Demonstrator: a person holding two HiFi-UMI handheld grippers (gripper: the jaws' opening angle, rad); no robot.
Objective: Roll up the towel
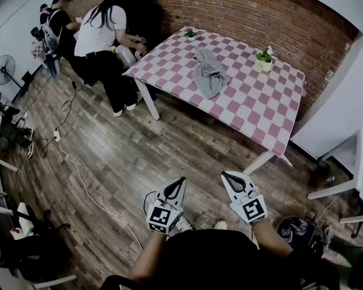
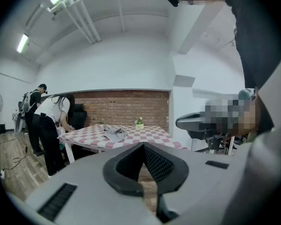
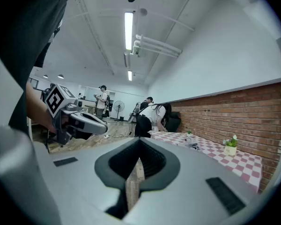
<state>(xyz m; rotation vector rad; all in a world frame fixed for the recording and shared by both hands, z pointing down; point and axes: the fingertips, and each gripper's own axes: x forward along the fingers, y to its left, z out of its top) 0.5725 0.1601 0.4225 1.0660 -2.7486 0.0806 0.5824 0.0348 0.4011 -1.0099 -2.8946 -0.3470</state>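
On the checked bench [image 1: 254, 110], near its middle, the grey towel [image 1: 207, 71] lies crumpled, apart from every edge. A small white pot [image 1: 264, 64] on the side by the brick wall [image 1: 248, 11] holds a green plant with a white flower. A second little plant [image 1: 190, 34] stands at the far corner.

The left tool [image 1: 180, 182] and the right tool [image 1: 226, 176] both have their jaws pressed together with nothing between. They are side by side above the wooden floor [image 1: 127, 162], well apart from the bench. The floor in between is open; a white cable [image 1: 78, 175] lies at the left. A person in a white shirt [image 1: 100, 32] bends at the bench's left corner.
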